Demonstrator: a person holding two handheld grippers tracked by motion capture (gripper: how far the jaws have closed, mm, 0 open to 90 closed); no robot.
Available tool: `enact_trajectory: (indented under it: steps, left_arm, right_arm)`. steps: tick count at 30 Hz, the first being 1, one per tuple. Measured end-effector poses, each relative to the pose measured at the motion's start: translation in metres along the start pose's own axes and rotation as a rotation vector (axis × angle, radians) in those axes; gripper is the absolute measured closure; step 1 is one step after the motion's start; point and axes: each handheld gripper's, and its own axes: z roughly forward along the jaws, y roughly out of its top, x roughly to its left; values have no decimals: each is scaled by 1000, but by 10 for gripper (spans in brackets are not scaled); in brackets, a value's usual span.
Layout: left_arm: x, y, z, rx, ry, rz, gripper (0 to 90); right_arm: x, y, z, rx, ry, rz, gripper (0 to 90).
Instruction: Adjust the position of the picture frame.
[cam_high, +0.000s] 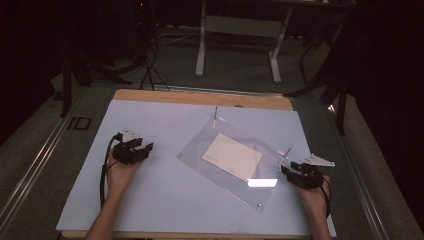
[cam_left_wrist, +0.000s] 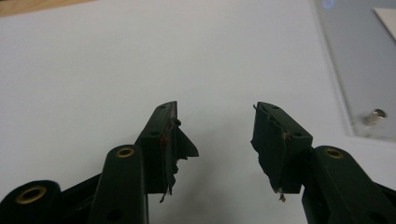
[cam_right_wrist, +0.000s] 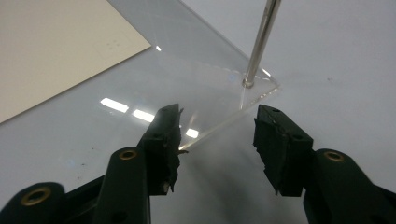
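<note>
Two claws rest over a pale blue, matte bench (cam_high: 165, 200) with a wooden far edge. High view: the left claw (cam_high: 142, 148) sits near the bench's left side, held in a hand (cam_high: 121, 172), well apart from the clear acrylic sheet (cam_high: 200, 145). That sheet is rectangular, glossy, laid at a slant near the middle, with one cream paper card (cam_high: 233, 156) on it. Two thin metal pins stand upright — one at the far corner (cam_high: 215, 114), one at the right corner (cam_high: 287, 151). The right claw (cam_high: 287, 170) lies just beside that right corner.

Left gripper view: the left claw (cam_left_wrist: 215, 135) stands wide apart over bare bench, nothing between its jaws; ragged black padding lines both. One short metal stud (cam_left_wrist: 375, 116) shows at the sheet's corner (cam_left_wrist: 369, 84).

Right gripper view: the right claw (cam_right_wrist: 217, 133) is wide, empty, straddling the sheet's pointed corner (cam_right_wrist: 261, 91) — the left jaw over the acrylic. One polished pin (cam_right_wrist: 259, 39) rises from that corner. The card (cam_right_wrist: 51, 46) lies upper left.
</note>
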Motion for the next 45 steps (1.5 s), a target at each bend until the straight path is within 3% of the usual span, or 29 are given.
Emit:
enact_trajectory:
  steps: [7, 13, 16, 20, 24, 27, 29, 33, 38, 41, 45]
  left_arm:
    - [-11, 9, 9, 6, -89, 43, 530]
    - [-16, 20, 17, -1, -146, 21, 556]
    - [-23, 21, 18, -16, -203, 6, 605]
    - [-35, 21, 20, -17, -227, 57, 629]
    - [-45, 20, 22, -10, -274, 81, 660]
    - [-56, 19, 27, 9, -292, 117, 699]
    - [-62, 18, 31, 18, -302, 134, 726]
    - [-69, 17, 39, 35, -318, 151, 768]
    - [-77, 16, 46, 62, -297, 190, 782]
    - [-76, 17, 47, 68, -292, 175, 836]
    - [-78, 16, 44, 73, -292, 195, 841]
  right_arm:
    - [3, 12, 0, -28, -35, -6, 560]
    - [-2, 25, 9, -43, -48, 27, 609]
    - [-3, 28, 15, -44, -63, 34, 639]
    - [-7, 31, 22, -47, -70, 52, 677]
    - [-9, 32, 26, -53, -77, 66, 756]
    - [-10, 32, 26, -57, -92, 82, 837]
    - [-12, 31, 26, -65, -86, 98, 843]
    - [-10, 31, 26, -62, -100, 81, 852]
    - [-11, 31, 27, -67, -96, 86, 851]
    - [-11, 31, 27, -68, -94, 96, 851]
    - [-13, 32, 28, -69, -89, 103, 851]
